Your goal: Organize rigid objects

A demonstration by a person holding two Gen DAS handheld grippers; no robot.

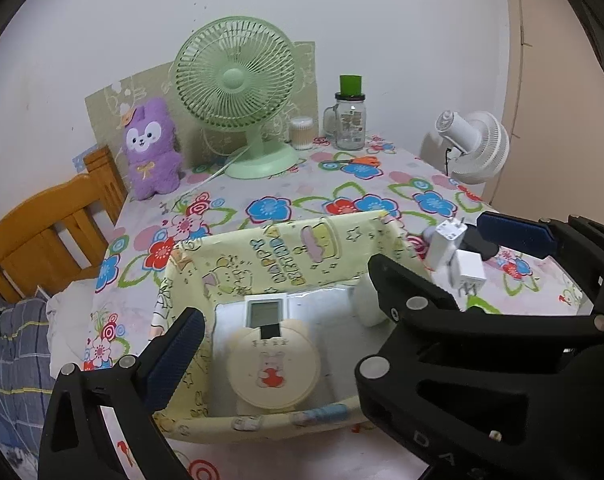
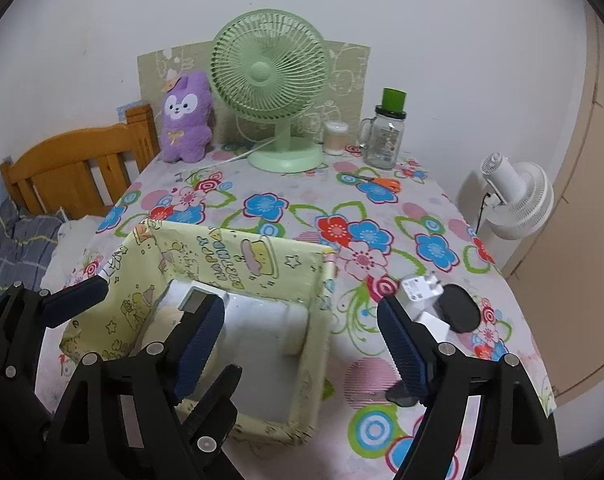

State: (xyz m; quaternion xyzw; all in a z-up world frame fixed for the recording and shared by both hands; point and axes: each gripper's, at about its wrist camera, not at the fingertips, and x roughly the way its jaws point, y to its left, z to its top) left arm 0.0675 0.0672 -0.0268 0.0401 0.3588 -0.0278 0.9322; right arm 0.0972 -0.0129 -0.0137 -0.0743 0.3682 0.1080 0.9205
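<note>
The white chargers (image 2: 420,300) are seen just beyond the right gripper (image 2: 302,340), nearer than the left gripper (image 1: 286,300); both are held open.

Black hand-held gripper (image 2: 302,344) frames, ribbed navy pads (image 2: 200,350), silver screws (image 2: 445,347).

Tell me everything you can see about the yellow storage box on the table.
The yellow storage box is an open-topped fabric-looking bin with pale yellow cartoon-printed walls, upright on the floral tablecloth. Inside lie a round cream case with a bunny picture, a small white device with a grey screen and a white cylinder. Neither gripper appears to touch it.
</note>
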